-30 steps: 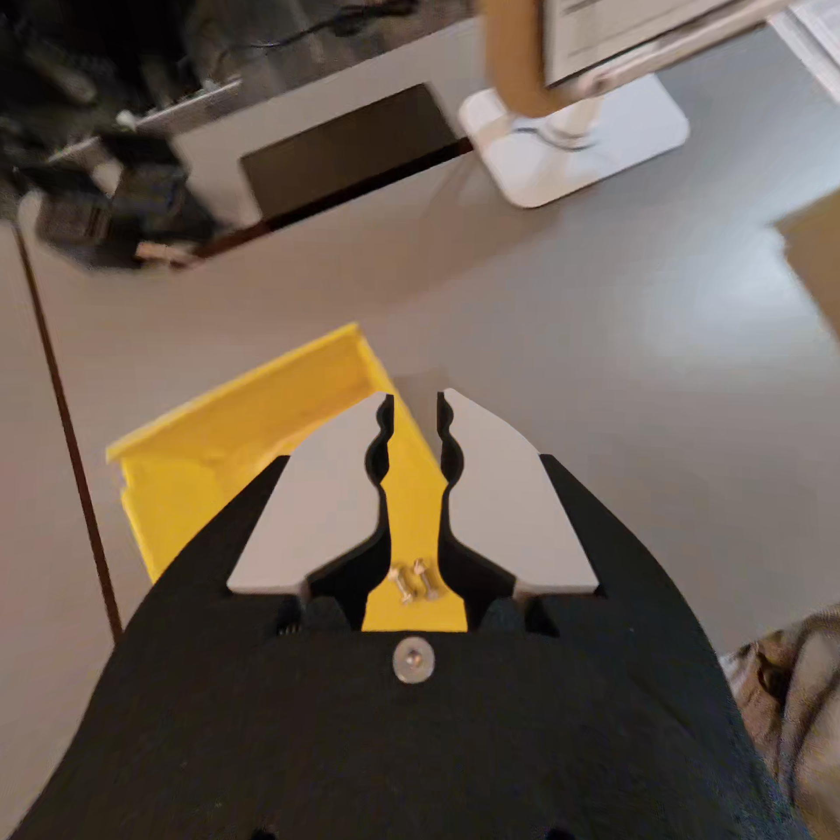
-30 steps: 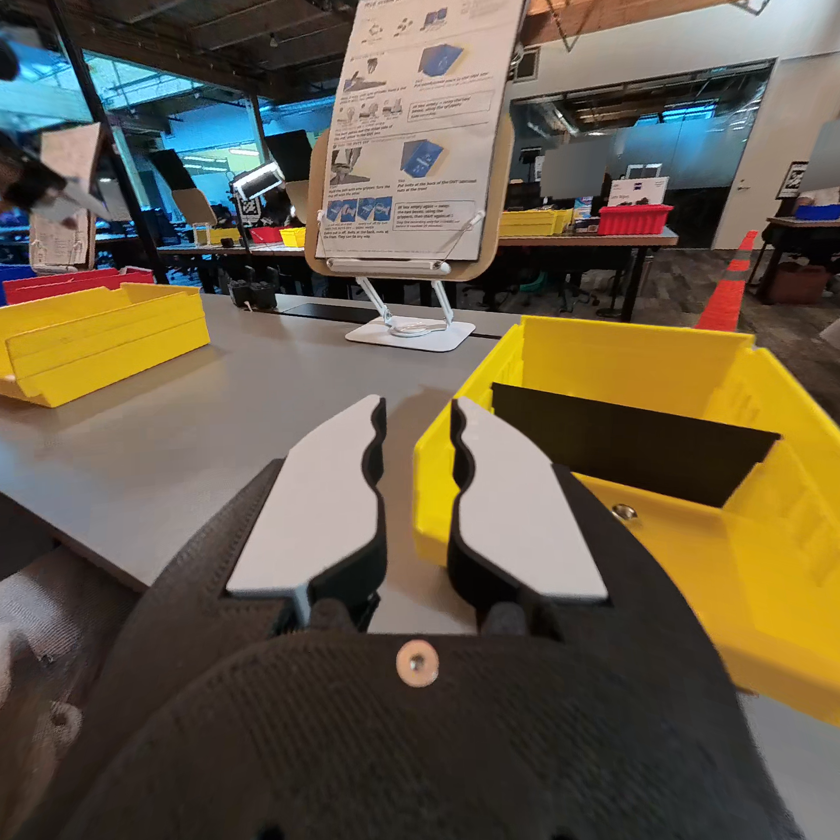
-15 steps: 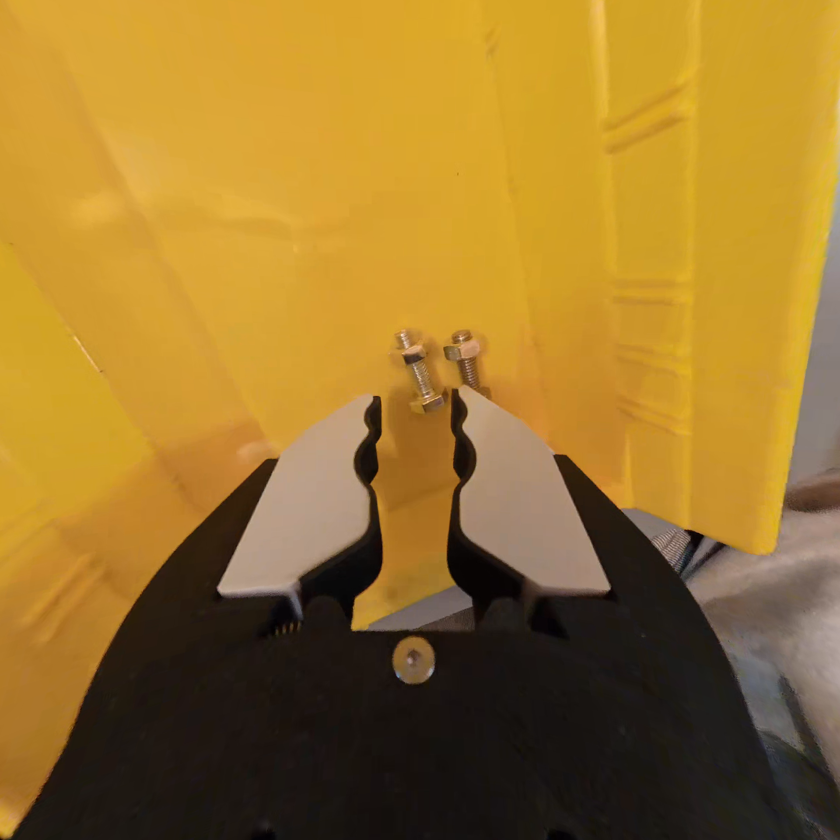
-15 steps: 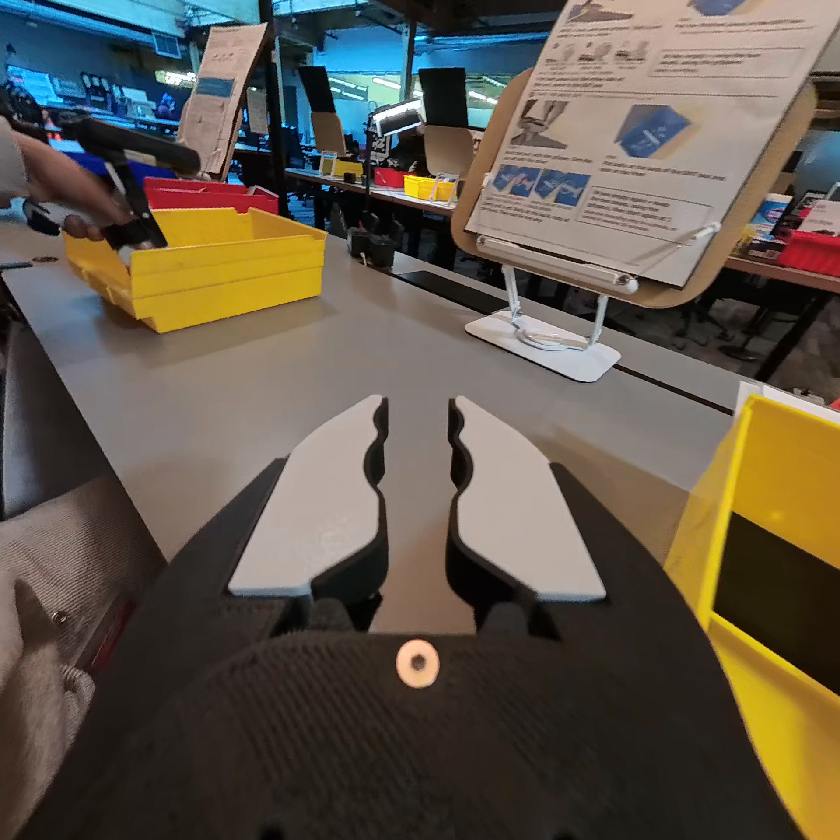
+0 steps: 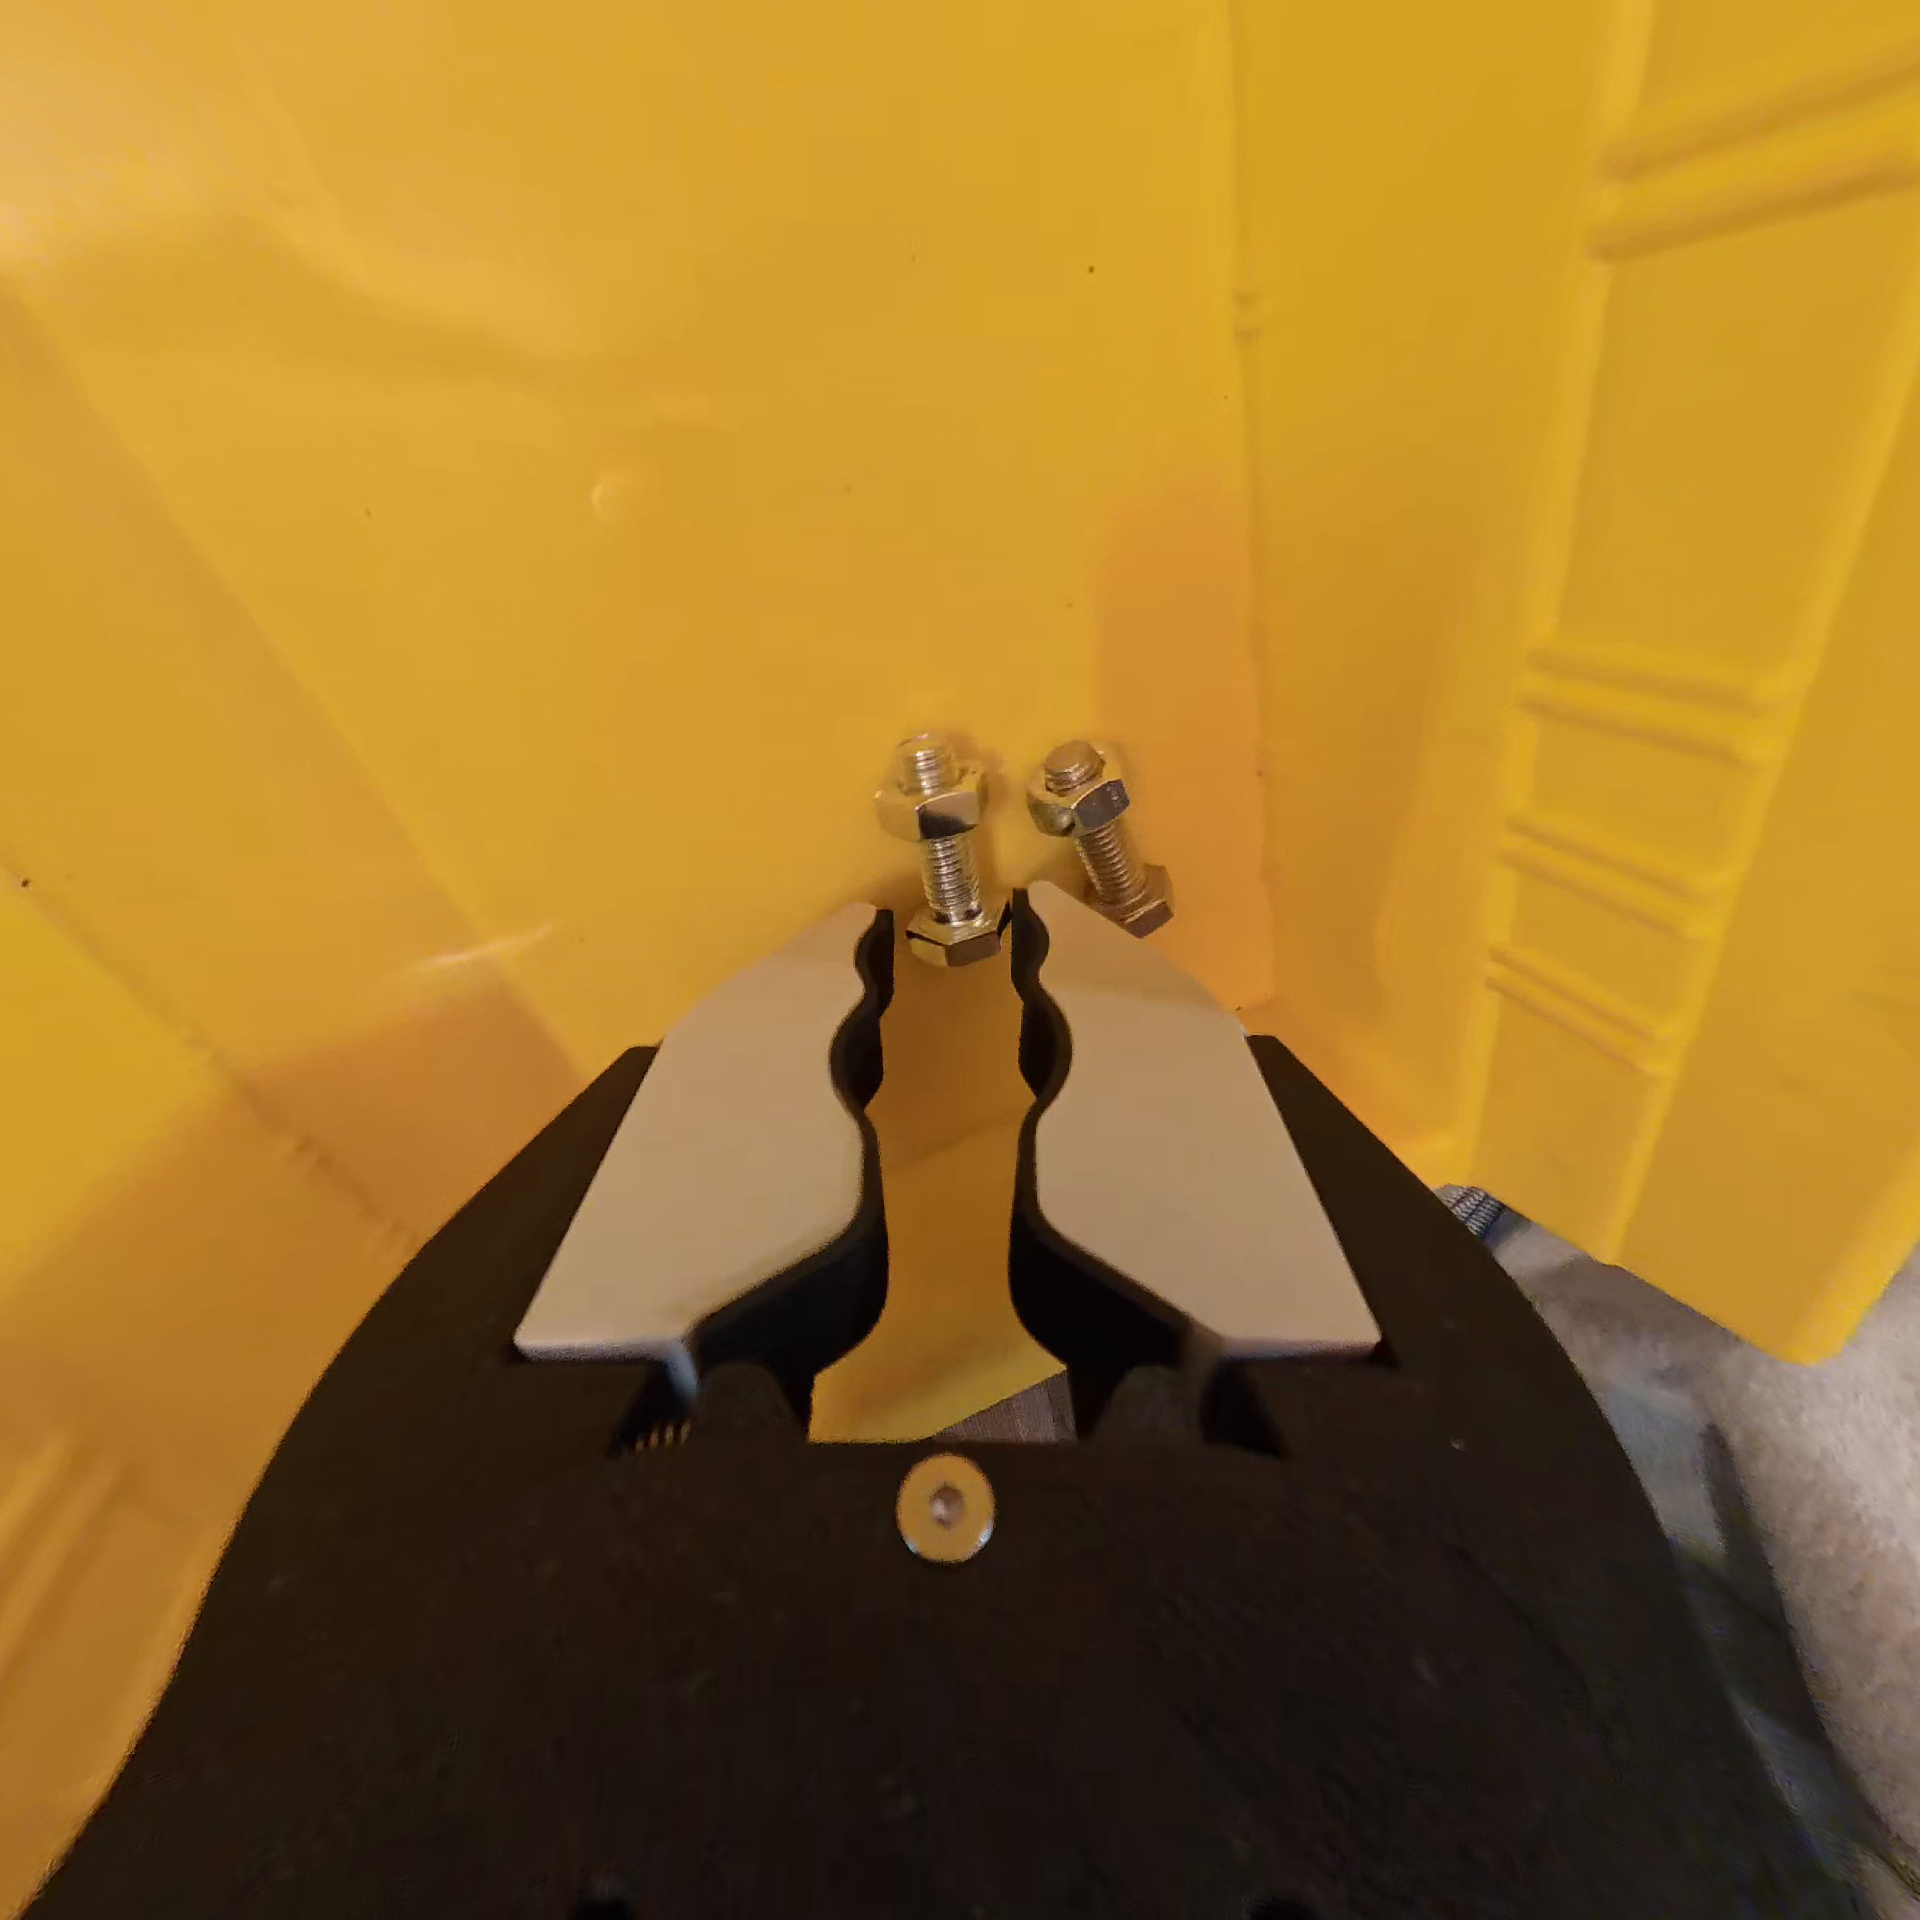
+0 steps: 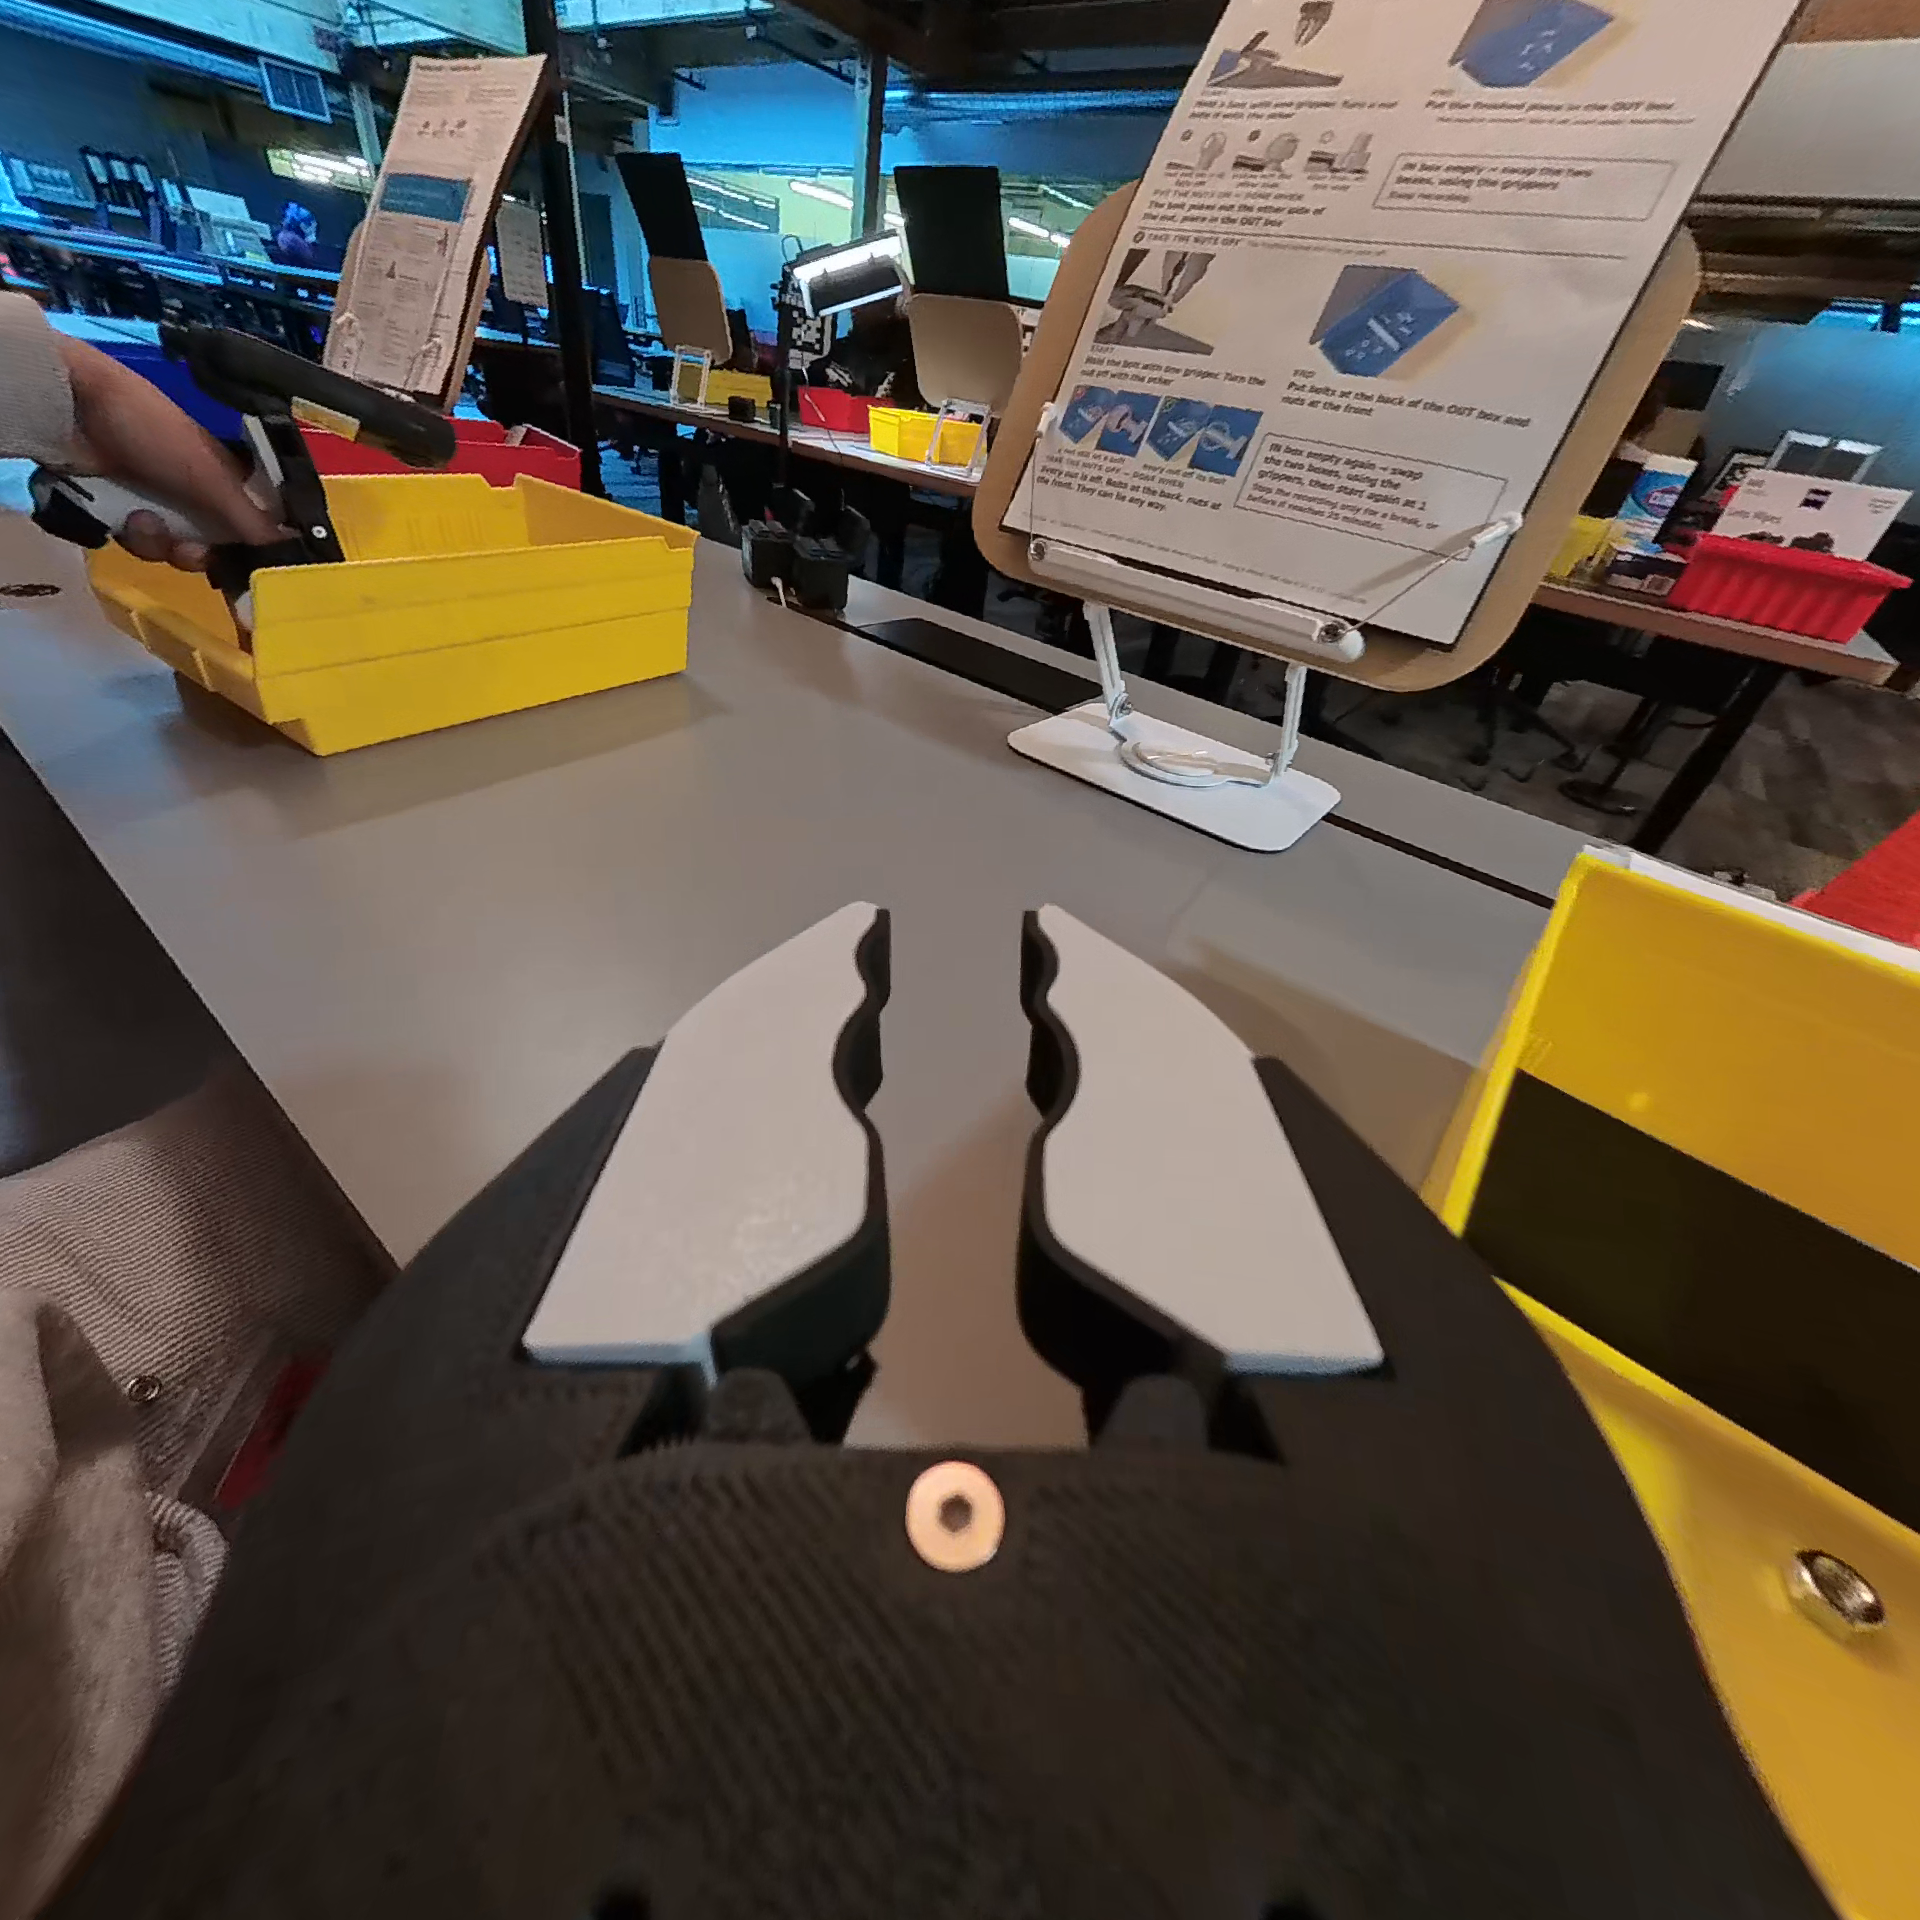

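Observation:
In the left wrist view my left gripper (image 5: 951, 920) is open and reaches down into a yellow bin (image 5: 520, 468). Two silver bolts with nuts threaded on lie on the bin floor. The head of the left bolt (image 5: 940, 852) sits right between my fingertips, and I cannot tell if they touch it. The right bolt (image 5: 1101, 836) lies just beyond the right fingertip (image 5: 1049, 925). My right gripper (image 6: 956, 925) is open and empty above the grey table (image 6: 623, 883). From there the left gripper (image 6: 291, 457), held by a hand, shows in the far yellow bin (image 6: 468, 613).
A second yellow bin (image 6: 1683, 1060) with a black divider (image 6: 1704, 1247) and a loose nut (image 6: 1834, 1605) is at my right. An instruction sheet on a white stand (image 6: 1340, 343) is at the table's back. Fabric of a sleeve (image 6: 104, 1351) is at the near left. The grippers' ends are close to 55 centimeters from one another.
The left gripper dropped from above the table into the bin and closed in on the bolts; the left bolt's head now lies between the tips. The right gripper swung left, away from the near bin.

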Available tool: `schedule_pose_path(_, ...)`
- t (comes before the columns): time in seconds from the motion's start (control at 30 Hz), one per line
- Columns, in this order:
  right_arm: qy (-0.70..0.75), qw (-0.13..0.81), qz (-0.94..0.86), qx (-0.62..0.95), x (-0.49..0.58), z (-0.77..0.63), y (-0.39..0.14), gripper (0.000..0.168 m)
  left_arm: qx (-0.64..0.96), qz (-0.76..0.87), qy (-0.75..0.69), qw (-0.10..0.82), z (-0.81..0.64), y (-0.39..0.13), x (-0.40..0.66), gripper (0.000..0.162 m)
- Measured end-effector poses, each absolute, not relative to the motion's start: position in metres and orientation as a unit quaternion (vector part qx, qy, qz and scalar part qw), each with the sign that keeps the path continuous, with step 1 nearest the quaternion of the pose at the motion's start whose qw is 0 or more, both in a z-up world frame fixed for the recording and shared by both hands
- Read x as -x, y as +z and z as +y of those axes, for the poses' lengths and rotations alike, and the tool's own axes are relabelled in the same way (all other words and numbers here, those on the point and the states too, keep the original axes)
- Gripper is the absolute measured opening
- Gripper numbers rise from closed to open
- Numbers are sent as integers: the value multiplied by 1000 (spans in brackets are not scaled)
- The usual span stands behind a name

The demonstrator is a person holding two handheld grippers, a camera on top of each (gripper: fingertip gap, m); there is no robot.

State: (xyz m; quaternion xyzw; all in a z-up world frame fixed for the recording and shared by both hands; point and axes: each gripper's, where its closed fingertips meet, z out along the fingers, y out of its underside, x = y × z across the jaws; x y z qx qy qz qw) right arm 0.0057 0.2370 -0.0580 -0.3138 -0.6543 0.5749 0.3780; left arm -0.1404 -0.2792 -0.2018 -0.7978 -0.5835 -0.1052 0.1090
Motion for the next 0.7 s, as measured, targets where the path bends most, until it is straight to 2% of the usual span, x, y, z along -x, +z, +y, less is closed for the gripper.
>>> schedule_pose_path(0.23,586,375,-641,324,-9,247,-58,24,795,-587,-102,112,-281,-203,139,19)
schedule_pose_path(0.4,591,371,-636,330,-11,250,-59,24,782,-598,-48,170,-284,-182,150,18)
schedule_pose_path(0.6,596,363,-644,313,-10,236,-57,24,742,-587,32,322,-274,-108,172,18)
schedule_pose_path(0.7,609,351,-649,291,-6,216,-50,24,710,-529,36,464,-233,-50,177,18)
